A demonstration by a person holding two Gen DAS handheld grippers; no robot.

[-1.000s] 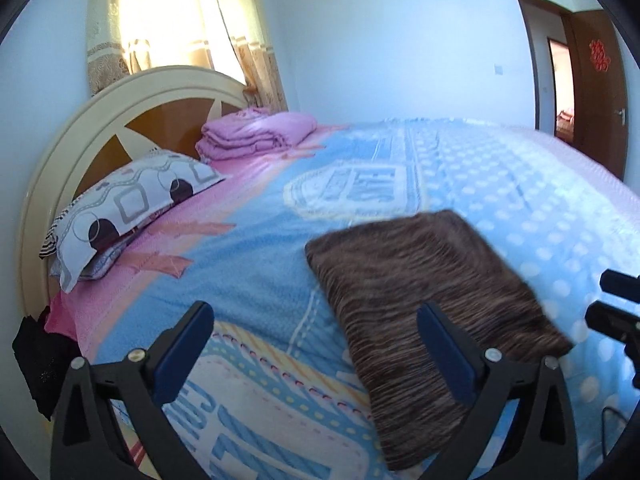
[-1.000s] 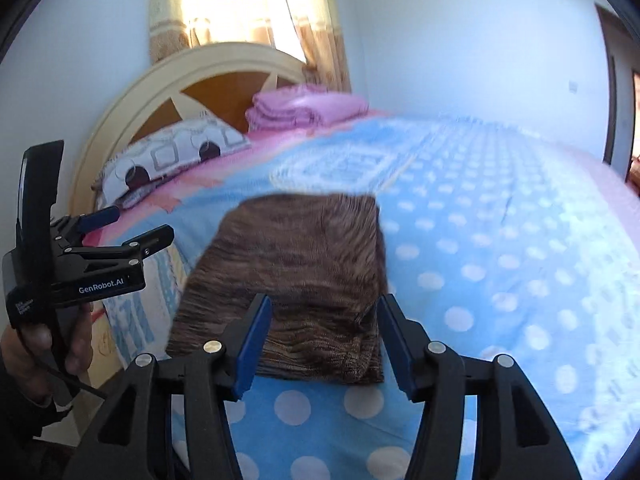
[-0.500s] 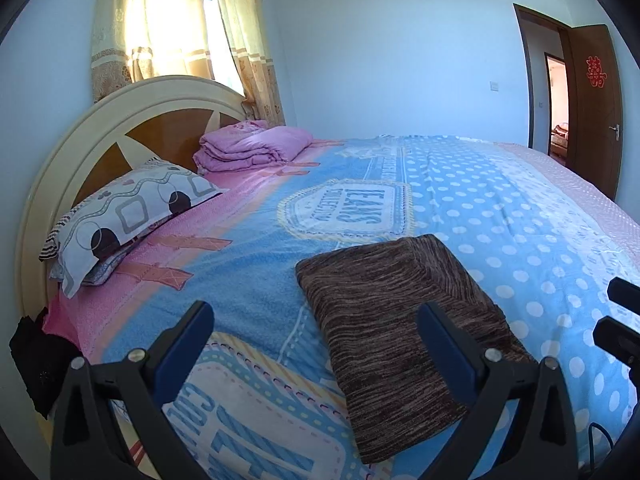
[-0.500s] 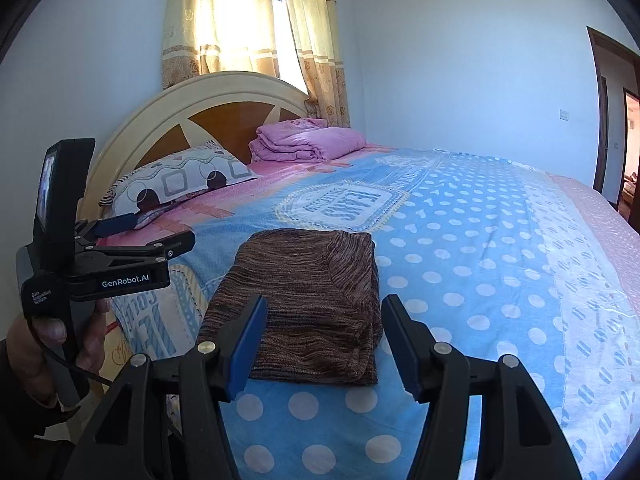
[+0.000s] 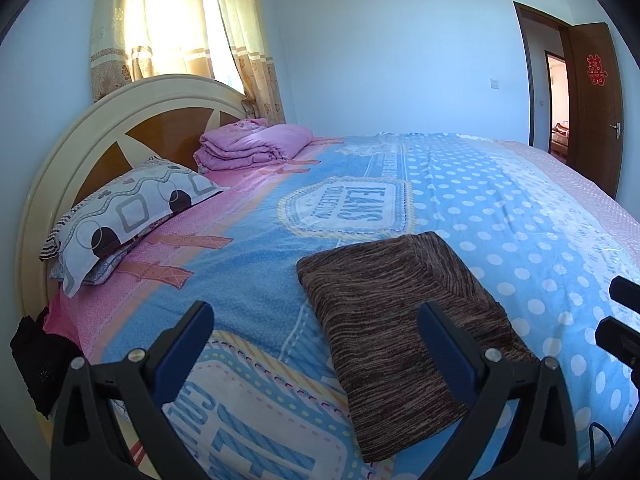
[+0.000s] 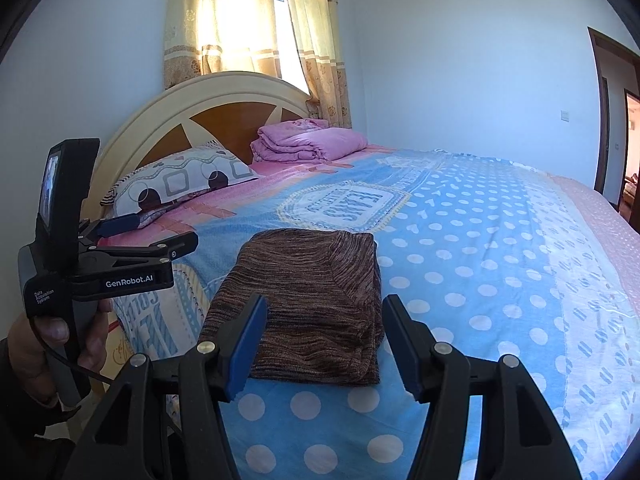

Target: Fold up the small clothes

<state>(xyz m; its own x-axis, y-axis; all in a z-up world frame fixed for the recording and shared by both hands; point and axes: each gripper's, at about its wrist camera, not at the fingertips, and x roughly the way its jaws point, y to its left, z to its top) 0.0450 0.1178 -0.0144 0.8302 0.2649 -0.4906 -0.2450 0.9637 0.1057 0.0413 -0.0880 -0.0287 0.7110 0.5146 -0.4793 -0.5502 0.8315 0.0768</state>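
Both grippers stand with their jaws apart and hold nothing. In the left wrist view, the left gripper (image 5: 312,332) has its two blue-padded fingers spread wide, one at about 7 o'clock of the picture and one at about 5 o'clock; nothing lies between the pads and they touch no cloth, only hovering above the bed cover (image 5: 248,300). The right finger of this gripper passes in front of the near part of the folded brown garment (image 5: 400,312), but I cannot tell that it touches it.

In the right wrist view, the right gripper (image 6: 324,344) is open to a middle width. Its fingers frame the near edge of the brown garment (image 6: 316,300), and the pads stay clear of the fabric on both sides.

From this same view the left gripper (image 6: 160,240) shows at 9 o'clock, held by a hand (image 6: 44,344) around its grey handle, with its jaws parted and empty.

The brown garment lies flat as a folded rectangle on the blue dotted bed cover, near the edge of the bed closest to the cameras. Toward 11 o'clock from it a patterned pillow (image 5: 132,216) rests against the headboard (image 5: 120,120), and just beside the pillow, farther along the headboard, sits a folded pink blanket (image 5: 252,144), well apart from the garment.
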